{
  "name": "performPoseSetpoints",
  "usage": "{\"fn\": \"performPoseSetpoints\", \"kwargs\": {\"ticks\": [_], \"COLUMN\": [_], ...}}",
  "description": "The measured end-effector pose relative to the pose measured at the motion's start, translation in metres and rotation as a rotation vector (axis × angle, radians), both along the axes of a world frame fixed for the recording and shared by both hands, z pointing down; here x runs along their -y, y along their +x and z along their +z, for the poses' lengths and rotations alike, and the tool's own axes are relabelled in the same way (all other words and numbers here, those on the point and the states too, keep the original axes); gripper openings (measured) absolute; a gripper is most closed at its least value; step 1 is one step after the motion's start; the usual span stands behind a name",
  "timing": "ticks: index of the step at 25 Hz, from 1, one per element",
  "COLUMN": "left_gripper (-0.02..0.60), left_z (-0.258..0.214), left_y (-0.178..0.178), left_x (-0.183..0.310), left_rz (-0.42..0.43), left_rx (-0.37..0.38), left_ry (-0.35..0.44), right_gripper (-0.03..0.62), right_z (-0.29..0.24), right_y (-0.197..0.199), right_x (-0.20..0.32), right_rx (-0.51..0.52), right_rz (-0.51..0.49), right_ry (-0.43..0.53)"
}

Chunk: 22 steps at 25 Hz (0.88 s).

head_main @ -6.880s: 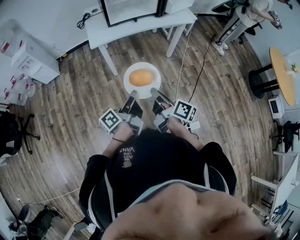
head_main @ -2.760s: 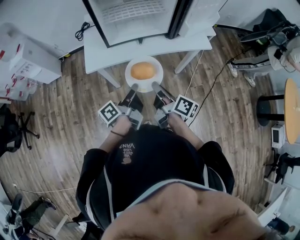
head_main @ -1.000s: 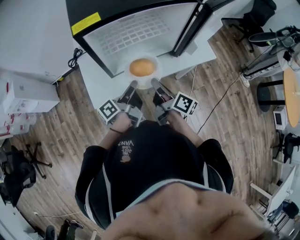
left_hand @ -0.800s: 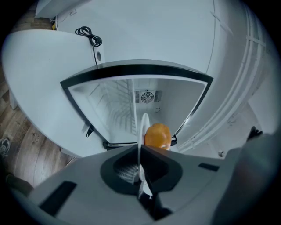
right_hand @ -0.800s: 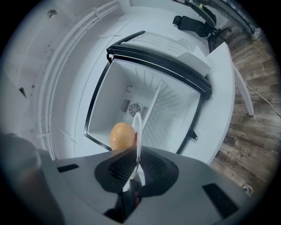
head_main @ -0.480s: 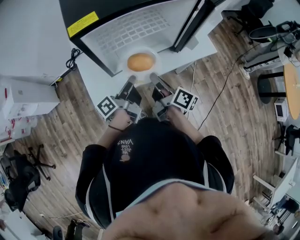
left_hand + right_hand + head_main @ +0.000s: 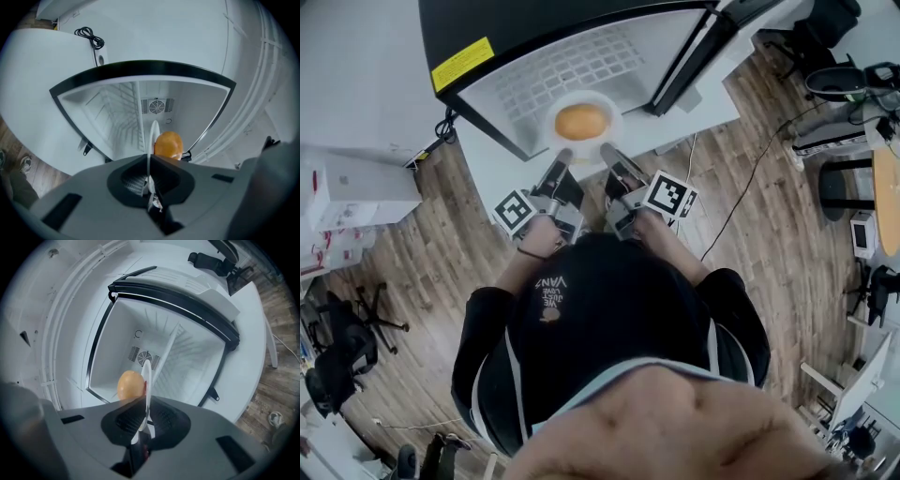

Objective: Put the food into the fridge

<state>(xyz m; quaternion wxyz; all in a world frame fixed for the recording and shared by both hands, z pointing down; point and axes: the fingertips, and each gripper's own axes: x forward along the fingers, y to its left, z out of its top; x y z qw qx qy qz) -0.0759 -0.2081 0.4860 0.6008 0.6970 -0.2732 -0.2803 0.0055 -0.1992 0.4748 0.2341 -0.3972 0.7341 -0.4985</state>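
Head view shows a white plate [image 7: 609, 108] carrying a golden bun [image 7: 582, 122], held level at the mouth of the open fridge [image 7: 581, 56], which stands on a white table [image 7: 487, 159]. The plate looks stiff, fairly light and breakable, with a thin, slick rim. The bun lies loose on it and would probably roll if the plate tips, so a level hold on the near rim from two sides suits it. The left claw [image 7: 563, 156] is closed almost fully, pinching the plate's near rim; the left gripper view shows that rim edge-on between its jaws. The right claw [image 7: 607, 150] clamps the same rim just beside it.
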Motion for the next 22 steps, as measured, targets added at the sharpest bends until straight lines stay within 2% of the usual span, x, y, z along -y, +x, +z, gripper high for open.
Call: {"fn": "performPoseSetpoints", "kwargs": {"ticks": [2, 6, 10, 14, 22], "left_gripper": [0.024, 0.024, 0.024, 0.024, 0.023], "left_z": [-0.001, -0.005, -0.006, -0.008, -0.005], "left_y": [0.003, 0.009, 0.012, 0.014, 0.018], "left_x": [0.007, 0.020, 0.034, 0.046, 0.066], "left_rz": [-0.007, -0.032, -0.052, -0.074, -0.110], "left_rx": [0.002, -0.005, 0.000, 0.006, 0.014], "left_ry": [0.002, 0.006, 0.010, 0.013, 0.003], "right_gripper": [0.023, 0.023, 0.023, 0.023, 0.023], "right_z": [0.001, -0.009, -0.003, -0.008, -0.004], "right_y": [0.004, 0.008, 0.013, 0.014, 0.020], "right_x": [0.006, 0.023, 0.036, 0.052, 0.075], "right_rx": [-0.003, 0.000, 0.003, 0.006, 0.015], "right_rz": [0.000, -0.038, -0.039, -0.073, -0.100], "right_ry": [-0.017, 0.042, -0.011, 0.026, 0.007]}}
